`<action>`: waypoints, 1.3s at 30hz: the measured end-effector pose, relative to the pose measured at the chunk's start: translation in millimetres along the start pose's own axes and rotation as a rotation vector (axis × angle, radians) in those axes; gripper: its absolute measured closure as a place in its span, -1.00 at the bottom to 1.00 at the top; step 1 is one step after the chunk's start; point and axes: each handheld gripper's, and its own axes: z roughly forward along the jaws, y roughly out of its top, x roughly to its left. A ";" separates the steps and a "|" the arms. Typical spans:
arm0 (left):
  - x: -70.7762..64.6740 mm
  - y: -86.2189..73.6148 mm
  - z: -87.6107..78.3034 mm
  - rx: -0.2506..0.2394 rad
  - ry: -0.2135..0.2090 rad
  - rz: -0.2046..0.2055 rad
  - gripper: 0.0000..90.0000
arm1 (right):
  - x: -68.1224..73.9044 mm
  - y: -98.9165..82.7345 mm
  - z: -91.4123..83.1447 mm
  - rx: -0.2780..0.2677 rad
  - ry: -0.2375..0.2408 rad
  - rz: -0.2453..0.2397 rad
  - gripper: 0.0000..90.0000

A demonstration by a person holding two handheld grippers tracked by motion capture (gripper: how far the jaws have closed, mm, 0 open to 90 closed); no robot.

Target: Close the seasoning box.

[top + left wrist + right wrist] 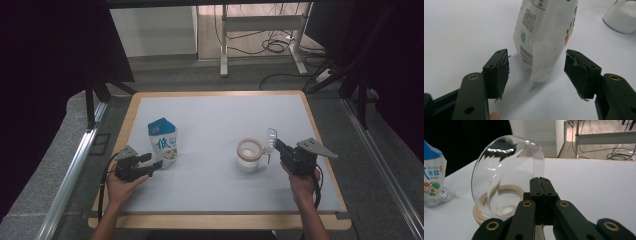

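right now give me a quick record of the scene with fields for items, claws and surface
surface: white mat on a wooden table
bag: white and blue salt bag, upright at the left of the mat
jar: glass jar with a pale ring at the mouth, white powder inside, lid off
lid: clear domed lid, lifted and tilted just right of the jar
left claw: open, jaws either side of the bag's lower end, not pressing it
right claw: shut on the lid's edge

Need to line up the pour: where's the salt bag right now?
In the high view the salt bag stands upright on the table's left half, just ahead of the left gripper, whose open jaws flank its base; the jar sits to its right.
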 end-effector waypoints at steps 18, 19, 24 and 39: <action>-2.3 -4.0 6.1 0.022 -0.023 -0.003 -0.20 | 43.2 5.3 36.6 0.095 0.141 -0.104 1.00; -2.4 -4.2 6.5 0.022 -0.025 -0.002 -0.19 | 44.1 4.9 37.3 0.099 0.145 -0.103 1.00; -4.1 -3.6 7.0 0.026 -0.030 -0.001 -0.19 | 43.1 5.7 34.4 0.095 0.152 -0.102 1.00; -5.6 -5.2 11.8 0.047 -0.030 0.012 -0.19 | -5.4 -11.7 -7.2 0.057 0.087 -0.040 0.99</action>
